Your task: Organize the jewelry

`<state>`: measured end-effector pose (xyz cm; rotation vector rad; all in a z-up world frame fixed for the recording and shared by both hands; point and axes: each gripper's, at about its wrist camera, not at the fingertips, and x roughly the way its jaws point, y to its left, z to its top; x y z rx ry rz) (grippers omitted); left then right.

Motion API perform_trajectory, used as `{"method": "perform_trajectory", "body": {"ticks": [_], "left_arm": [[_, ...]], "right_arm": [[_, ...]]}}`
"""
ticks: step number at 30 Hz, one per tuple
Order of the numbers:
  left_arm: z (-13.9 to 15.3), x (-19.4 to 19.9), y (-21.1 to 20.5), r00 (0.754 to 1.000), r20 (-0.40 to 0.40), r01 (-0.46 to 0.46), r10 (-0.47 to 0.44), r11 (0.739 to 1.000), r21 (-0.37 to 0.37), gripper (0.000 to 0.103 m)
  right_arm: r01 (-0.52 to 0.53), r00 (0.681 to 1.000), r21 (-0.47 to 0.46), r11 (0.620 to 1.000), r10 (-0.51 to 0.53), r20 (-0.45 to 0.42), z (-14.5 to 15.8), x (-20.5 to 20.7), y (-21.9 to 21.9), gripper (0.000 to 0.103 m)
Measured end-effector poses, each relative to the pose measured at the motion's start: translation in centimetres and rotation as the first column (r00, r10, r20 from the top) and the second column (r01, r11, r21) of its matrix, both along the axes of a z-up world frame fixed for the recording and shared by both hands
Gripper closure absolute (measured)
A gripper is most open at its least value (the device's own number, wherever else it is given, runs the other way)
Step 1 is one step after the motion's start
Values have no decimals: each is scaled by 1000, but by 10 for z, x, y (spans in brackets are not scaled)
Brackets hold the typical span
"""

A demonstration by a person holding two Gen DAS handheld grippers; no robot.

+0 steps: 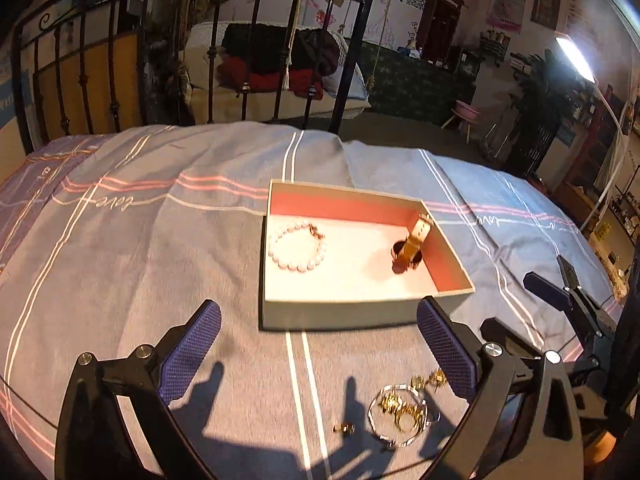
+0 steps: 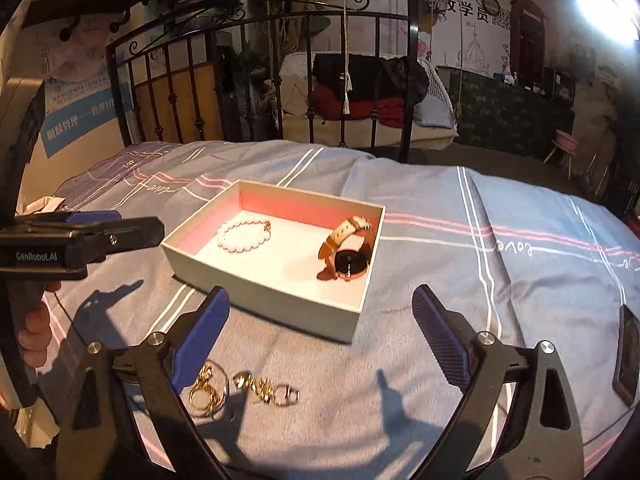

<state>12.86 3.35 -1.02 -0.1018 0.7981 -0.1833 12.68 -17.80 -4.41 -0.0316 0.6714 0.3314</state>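
The left gripper (image 1: 318, 354) hangs over the striped bedspread (image 1: 160, 264) with its jaws spread wide and nothing between them. Ahead of it, just past its fingertips, sits the open box (image 1: 360, 312) with the pink inner walls. Inside, a pearl bracelet (image 1: 298, 245) lies flat in the left half and a watch (image 1: 412, 246) stands on edge in the right half, its strap leaning toward the far right wall.

What is still loose lies nearer than the box: a tangle of gold rings and small pieces (image 1: 400, 410) on the bedspread, close below the left gripper's right finger (image 1: 448, 350), with one small gold piece (image 1: 344, 427) lying apart to its left.

In the right wrist view the same gold pieces (image 2: 244, 390) spread in a short row running left to right, beginning beside the left finger (image 2: 200, 340) of the right gripper (image 2: 320, 336) and ending short of the middle of its gap. That gripper is also open and empty. The box (image 2: 256, 300) sits ahead and slightly left of it.

So the pile lies between the two grippers, near of the box. I judge neither is clearly closer; each would have to come back and inward toward the pile, then carry forward to the box.
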Motion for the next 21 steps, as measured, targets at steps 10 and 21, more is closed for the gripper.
{"method": "perform_trajectory", "body": {"ticks": [10,21], "left_arm": [[-47,-41,-13,999,-53,-7,12,995,96,8],[-56,-40,-22,996,-76,45,-36,991,122,27]], "right_arm": [[-17,994,-38,999,12,-106,-41,-33,7,15],[-33,985,-28,999,28,-167,-51,-17,2,36]]}}
